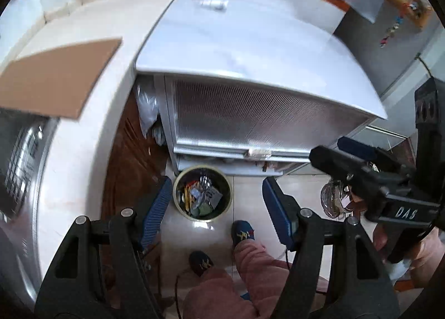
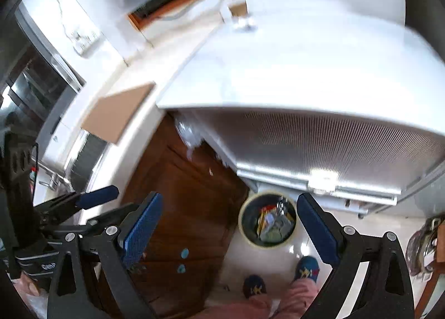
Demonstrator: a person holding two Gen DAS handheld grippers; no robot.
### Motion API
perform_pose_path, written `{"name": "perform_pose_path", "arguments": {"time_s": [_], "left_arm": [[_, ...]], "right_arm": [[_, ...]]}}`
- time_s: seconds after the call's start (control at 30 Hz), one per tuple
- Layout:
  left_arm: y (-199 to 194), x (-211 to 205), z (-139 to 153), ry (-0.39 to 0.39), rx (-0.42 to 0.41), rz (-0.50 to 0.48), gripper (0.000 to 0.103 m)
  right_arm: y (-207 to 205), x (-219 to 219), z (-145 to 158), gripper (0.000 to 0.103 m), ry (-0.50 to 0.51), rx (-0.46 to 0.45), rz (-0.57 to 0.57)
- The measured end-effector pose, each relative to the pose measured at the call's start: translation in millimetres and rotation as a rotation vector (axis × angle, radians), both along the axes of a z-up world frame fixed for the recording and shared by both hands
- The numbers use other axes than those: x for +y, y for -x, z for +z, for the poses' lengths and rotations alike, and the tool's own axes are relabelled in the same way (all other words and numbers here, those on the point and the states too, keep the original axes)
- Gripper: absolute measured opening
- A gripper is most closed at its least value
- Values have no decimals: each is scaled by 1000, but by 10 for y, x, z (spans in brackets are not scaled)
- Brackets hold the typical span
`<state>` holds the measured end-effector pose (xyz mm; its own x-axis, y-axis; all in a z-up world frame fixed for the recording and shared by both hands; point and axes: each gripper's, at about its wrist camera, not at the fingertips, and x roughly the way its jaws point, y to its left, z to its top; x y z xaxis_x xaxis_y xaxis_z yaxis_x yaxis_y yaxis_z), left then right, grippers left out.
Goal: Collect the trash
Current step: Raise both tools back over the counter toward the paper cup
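A round trash bin (image 1: 202,192) with a cream rim stands on the pale tile floor, holding several pieces of mixed trash. It also shows in the right wrist view (image 2: 268,220). My left gripper (image 1: 215,207) hangs high above the bin, open and empty, its blue pads either side of it. My right gripper (image 2: 228,226) is open and empty too, high above the floor, with the bin just left of its right pad. In the left wrist view the right gripper (image 1: 342,149) is at the right edge. In the right wrist view the left gripper (image 2: 107,196) is at the left edge.
A white table top (image 1: 250,46) with a ribbed translucent front stands right behind the bin. A white counter (image 1: 83,130) with a cardboard sheet (image 1: 58,77) curves along the left above brown wooden cabinet doors (image 2: 189,207). The person's feet in blue slippers (image 1: 243,231) stand beside the bin.
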<state>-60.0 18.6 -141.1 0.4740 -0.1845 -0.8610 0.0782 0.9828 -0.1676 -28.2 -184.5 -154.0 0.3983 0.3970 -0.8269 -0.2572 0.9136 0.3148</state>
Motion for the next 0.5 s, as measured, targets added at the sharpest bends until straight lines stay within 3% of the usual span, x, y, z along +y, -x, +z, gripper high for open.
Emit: {"name": "perform_pose_path", "arguments": {"time_s": [0.23,0.5], "left_arm": [[-58,90,541,3,-96,-31,64],[-384,209,1091,-17,-217,-35,65]], "right_arm": [[5,-23,745,98,-7,-113,-41],[-242,66,1232,98,25,-232,-50]]}}
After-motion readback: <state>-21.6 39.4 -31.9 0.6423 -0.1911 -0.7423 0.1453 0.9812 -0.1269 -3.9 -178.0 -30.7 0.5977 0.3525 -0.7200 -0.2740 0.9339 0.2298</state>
